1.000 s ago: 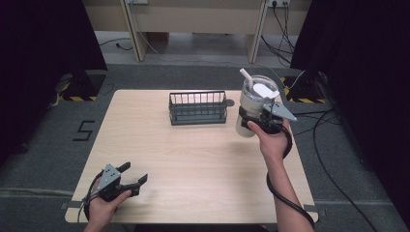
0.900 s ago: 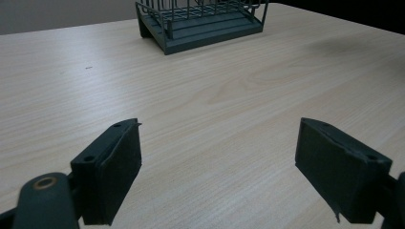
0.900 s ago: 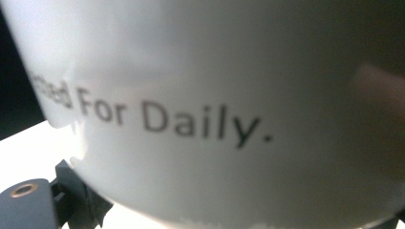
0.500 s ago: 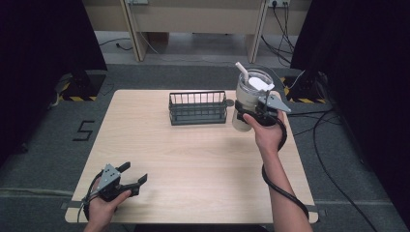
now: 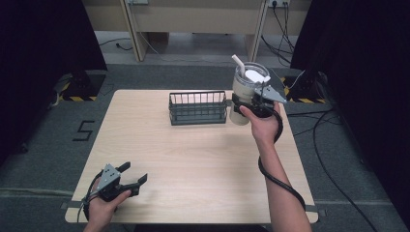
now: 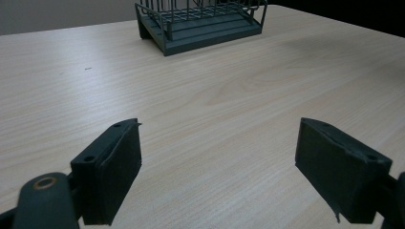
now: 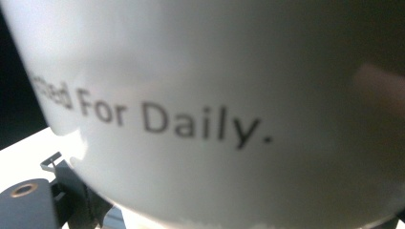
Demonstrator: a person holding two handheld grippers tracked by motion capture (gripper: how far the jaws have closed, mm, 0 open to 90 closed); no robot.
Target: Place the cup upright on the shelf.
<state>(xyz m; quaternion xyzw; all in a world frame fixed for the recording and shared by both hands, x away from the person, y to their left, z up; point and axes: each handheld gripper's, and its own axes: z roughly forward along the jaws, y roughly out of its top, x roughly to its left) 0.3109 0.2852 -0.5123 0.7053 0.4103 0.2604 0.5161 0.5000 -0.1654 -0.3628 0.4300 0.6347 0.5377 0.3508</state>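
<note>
Tumbler [image 5: 243, 92]: white, lidded, with a straw, held off the table's [image 5: 203, 159] far right corner.
Wire basket [image 5: 197, 107]: dark, nothing seen inside.
Right gripper [image 5: 252, 102]: clamped around the tumbler.
Left gripper [image 5: 131, 175]: jaws spread, near left edge.

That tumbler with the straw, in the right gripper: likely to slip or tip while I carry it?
The tumbler looks smooth and glossy, so it may slip. It is tall, with lid and straw up top, so probably top-heavy. The right gripper grips low on the body; keep it upright. Whether it is full cannot be seen.
</note>
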